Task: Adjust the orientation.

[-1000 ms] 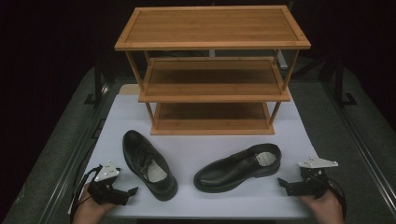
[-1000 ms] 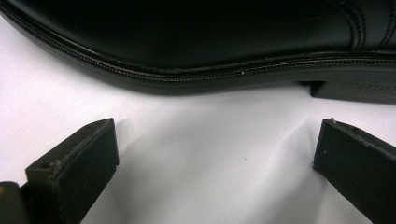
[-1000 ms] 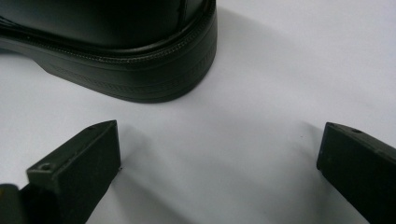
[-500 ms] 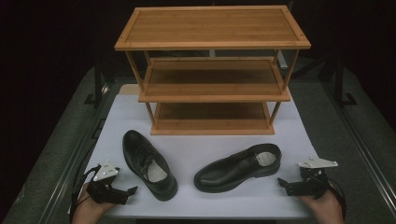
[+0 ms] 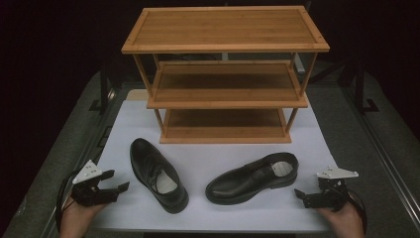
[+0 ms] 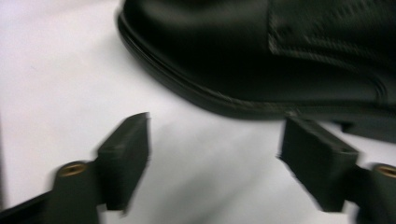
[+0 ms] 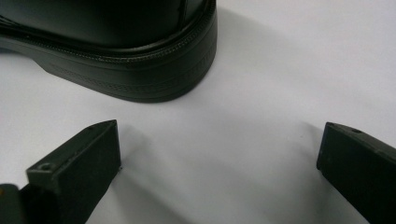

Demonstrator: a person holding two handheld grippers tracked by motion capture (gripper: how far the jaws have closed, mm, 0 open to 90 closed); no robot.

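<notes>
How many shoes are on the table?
2: the left shoe lies near the left tongs, the right shoe near the right tongs. The rack looks empty.

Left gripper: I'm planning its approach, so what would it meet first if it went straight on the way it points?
Most likely the left shoe: the left gripper, jaws open, points at its side.

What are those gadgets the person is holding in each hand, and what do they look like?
Two hand-held grippers, left gripper and right gripper. Each is black with two blocky, flat-faced black jaws, brass-coloured screw fittings near the jaw bases, a pale grey three-cornered plate on top and a dark cable trailing behind. No sleeves show.
</notes>
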